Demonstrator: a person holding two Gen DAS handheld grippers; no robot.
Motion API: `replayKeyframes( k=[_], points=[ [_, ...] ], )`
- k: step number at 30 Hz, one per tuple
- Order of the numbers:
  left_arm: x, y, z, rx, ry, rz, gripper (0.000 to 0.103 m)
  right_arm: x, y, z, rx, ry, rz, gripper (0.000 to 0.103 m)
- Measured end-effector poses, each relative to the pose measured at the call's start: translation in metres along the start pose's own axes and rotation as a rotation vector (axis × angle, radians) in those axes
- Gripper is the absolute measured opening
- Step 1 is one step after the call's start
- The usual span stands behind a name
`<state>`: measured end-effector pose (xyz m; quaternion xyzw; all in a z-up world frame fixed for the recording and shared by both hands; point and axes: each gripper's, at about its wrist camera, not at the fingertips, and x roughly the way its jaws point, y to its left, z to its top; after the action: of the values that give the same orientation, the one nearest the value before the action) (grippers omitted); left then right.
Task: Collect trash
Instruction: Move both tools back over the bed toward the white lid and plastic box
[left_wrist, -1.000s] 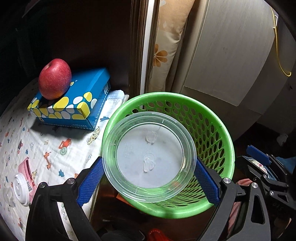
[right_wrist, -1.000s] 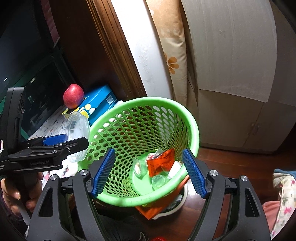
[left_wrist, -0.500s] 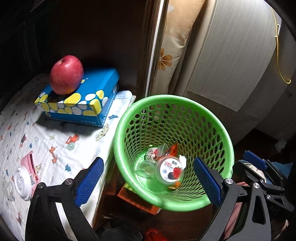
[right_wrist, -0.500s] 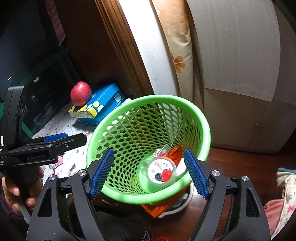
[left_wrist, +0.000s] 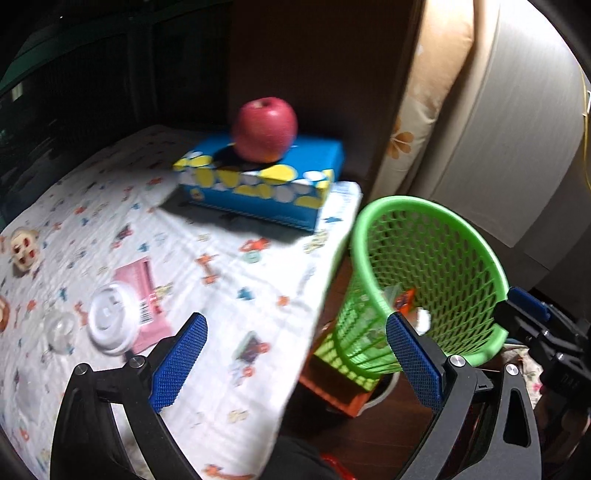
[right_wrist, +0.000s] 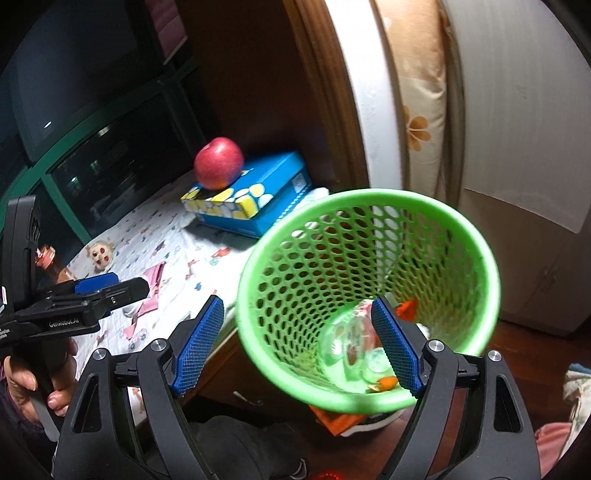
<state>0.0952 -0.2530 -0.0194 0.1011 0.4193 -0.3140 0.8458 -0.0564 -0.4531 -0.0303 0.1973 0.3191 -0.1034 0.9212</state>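
A green mesh bin (left_wrist: 436, 280) (right_wrist: 369, 295) stands on the floor beside the table and holds a clear cup, a red wrapper and other trash. My left gripper (left_wrist: 299, 354) is open and empty over the table's right edge. A white lid (left_wrist: 109, 317), a pink packet (left_wrist: 142, 295) and a clear dome lid (left_wrist: 59, 330) lie on the cloth to its left. My right gripper (right_wrist: 295, 343) is open and empty, its right finger over the bin's mouth.
A red apple (left_wrist: 264, 129) sits on a blue tissue box (left_wrist: 258, 184) at the back of the table. A small doll face (left_wrist: 24, 247) lies at the far left. A cabinet and cushion stand behind the bin.
The clear cup left my left gripper and dropped into the bin. My left gripper then swung left over the table. The right view shifted slightly left.
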Motion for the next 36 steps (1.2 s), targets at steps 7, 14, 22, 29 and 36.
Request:
replayKeyframes(
  k=[7, 14, 22, 29, 36],
  points=[
    [-0.016, 0.073, -0.021, -0.114, -0.005, 0.107, 0.094, 0.020, 0.046, 0.000, -0.061, 0.034, 0.067, 0.082],
    [-0.031, 0.145, -0.049, -0.204, 0.013, 0.211, 0.094, 0.039, 0.095, -0.004, -0.138, 0.074, 0.134, 0.083],
    [-0.050, 0.235, -0.086, -0.237, 0.048, 0.356, 0.094, 0.058, 0.148, -0.010, -0.212, 0.115, 0.197, 0.083],
    [-0.057, 0.309, -0.119, -0.277, 0.103, 0.421, 0.094, 0.075, 0.186, -0.015, -0.270, 0.150, 0.230, 0.084],
    [-0.045, 0.341, -0.136, -0.239, 0.154, 0.426, 0.087, 0.094, 0.215, -0.019, -0.306, 0.188, 0.254, 0.084]
  ],
)
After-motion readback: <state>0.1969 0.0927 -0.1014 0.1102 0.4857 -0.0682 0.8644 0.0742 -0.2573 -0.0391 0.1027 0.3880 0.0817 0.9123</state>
